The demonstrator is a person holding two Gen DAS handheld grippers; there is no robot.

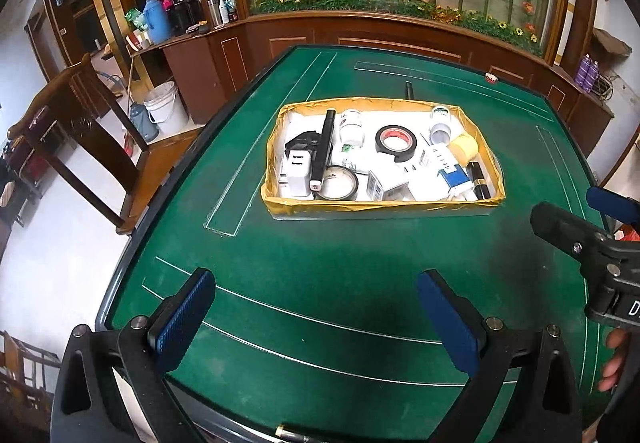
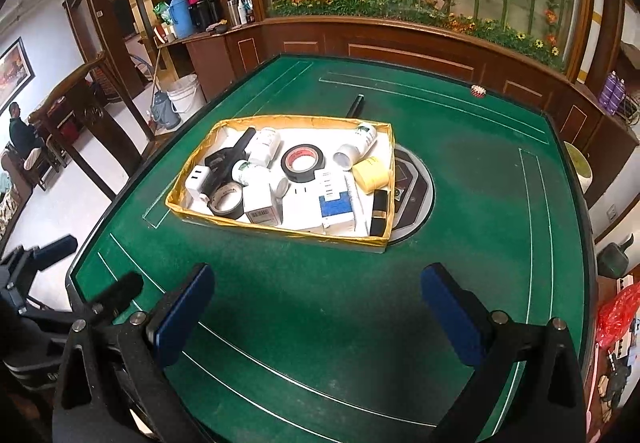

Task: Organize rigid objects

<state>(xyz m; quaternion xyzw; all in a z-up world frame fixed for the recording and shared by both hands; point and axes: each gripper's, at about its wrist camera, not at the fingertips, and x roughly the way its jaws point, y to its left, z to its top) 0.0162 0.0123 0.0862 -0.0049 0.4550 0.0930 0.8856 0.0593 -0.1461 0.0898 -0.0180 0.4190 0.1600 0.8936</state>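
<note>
A shallow box with a yellow taped rim (image 1: 380,205) (image 2: 280,233) stands mid-table on the green felt. It holds several things: a black tape roll with a red core (image 1: 396,141) (image 2: 303,162), a second tape roll (image 1: 337,183) (image 2: 226,199), white bottles (image 1: 351,126) (image 2: 264,145), a white charger (image 1: 296,169) (image 2: 196,179), a black marker (image 1: 324,151), a yellow cylinder (image 1: 463,149) (image 2: 372,173) and small cartons (image 2: 338,207). My left gripper (image 1: 316,323) is open and empty, well short of the box. My right gripper (image 2: 316,317) is open and empty too.
A black pen-like stick (image 1: 409,89) (image 2: 355,105) lies on the felt behind the box. A small red-and-white cap (image 1: 491,78) (image 2: 478,91) sits near the far edge. A wooden chair (image 1: 80,131) stands left of the table. A wooden cabinet wall runs behind.
</note>
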